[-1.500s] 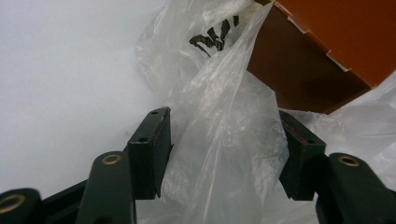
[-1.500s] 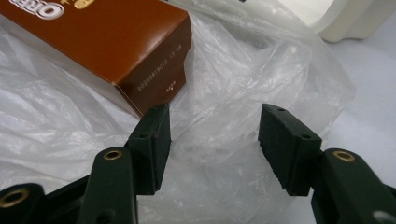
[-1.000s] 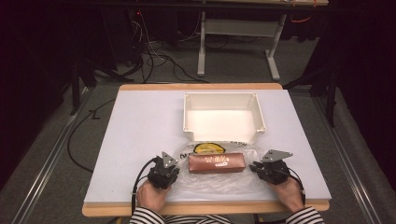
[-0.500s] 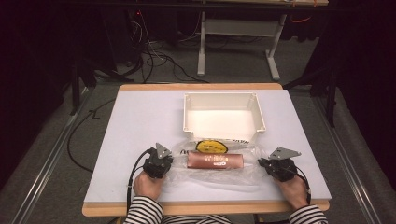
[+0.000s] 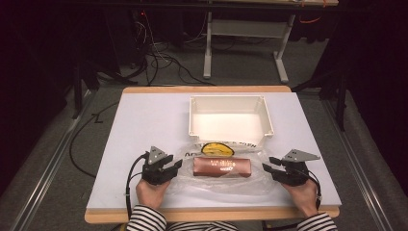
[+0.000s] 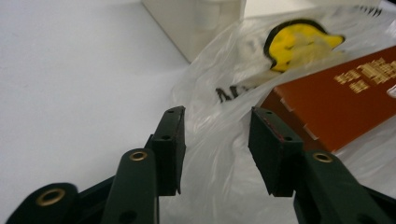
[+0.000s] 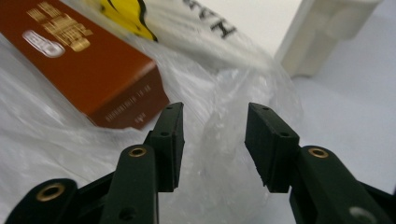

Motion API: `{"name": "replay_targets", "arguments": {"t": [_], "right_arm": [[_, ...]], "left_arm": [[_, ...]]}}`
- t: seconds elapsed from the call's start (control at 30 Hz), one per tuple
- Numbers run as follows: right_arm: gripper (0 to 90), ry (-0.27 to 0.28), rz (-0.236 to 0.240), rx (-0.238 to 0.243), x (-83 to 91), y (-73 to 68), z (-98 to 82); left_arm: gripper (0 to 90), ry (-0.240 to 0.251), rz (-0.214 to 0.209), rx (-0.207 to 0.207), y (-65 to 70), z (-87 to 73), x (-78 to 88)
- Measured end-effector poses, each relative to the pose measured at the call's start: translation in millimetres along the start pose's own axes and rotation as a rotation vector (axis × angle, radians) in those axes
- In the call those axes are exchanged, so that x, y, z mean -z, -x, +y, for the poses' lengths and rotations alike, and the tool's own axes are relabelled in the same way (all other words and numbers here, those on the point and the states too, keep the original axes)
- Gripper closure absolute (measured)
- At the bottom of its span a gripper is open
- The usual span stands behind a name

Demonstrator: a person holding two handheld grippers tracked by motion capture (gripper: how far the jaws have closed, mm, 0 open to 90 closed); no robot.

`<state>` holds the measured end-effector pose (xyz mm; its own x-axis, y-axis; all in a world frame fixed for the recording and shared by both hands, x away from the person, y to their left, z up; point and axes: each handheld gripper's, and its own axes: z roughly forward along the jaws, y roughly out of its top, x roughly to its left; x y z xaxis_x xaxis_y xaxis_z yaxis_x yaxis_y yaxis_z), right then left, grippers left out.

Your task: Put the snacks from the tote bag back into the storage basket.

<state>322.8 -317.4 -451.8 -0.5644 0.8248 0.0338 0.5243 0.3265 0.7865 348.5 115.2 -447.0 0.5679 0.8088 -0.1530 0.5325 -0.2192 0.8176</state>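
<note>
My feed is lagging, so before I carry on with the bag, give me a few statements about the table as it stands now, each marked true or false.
1. The brown box lies inside the clear plastic bag. True.
2. The white bin holds the brown box. False: the bin is empty, and the box lies in front of it.
3. The left gripper has its jaws apart, with bag film between them, unpinched. True.
4. The right gripper is clamped on the brown box. False: its jaws stand open, with the box off to one side.
5. The grippers sit at opposite ends of the bag. True.
6. The bag's yellow print faces the person's side of the box. False: it lies between box and bin.
</note>
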Motion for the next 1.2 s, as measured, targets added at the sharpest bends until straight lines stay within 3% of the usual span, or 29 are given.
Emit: {"name": "replay_targets", "arguments": {"t": [0.13,0.3,0.47,0.57,0.7,0.9,1.1,1.2], "right_arm": [[53.5,0.037,0.037,0.000,5.8,-6.7,10.3],[51.3,0.037,0.079,0.014,-2.1,-15.2,18.4],[50.5,0.039,0.111,0.023,-11.0,-22.8,23.3],[49.8,0.041,0.127,0.030,-14.4,-24.9,26.0],[48.3,0.036,0.139,0.035,-17.6,-26.3,30.4],[45.5,0.026,0.158,0.067,-23.1,-30.5,35.1],[44.2,0.022,0.174,0.080,-28.3,-33.8,37.4],[43.7,0.020,0.183,0.094,-29.8,-35.8,38.3]], "left_arm": [[51.0,0.014,-0.011,0.017,3.3,4.5,2.3],[49.4,-0.018,0.002,0.011,4.0,2.0,-5.9],[48.4,-0.057,0.041,-0.006,5.6,-15.3,-20.9],[48.3,-0.071,0.044,-0.011,7.7,-26.0,-27.5],[46.6,-0.027,0.047,0.006,6.2,-24.0,-23.6],[44.3,0.048,0.072,-0.007,3.0,-6.4,-17.2],[43.9,0.123,0.081,0.031,-1.4,15.3,-8.6],[42.8,0.124,0.087,0.030,-0.6,25.7,-2.1]]}}
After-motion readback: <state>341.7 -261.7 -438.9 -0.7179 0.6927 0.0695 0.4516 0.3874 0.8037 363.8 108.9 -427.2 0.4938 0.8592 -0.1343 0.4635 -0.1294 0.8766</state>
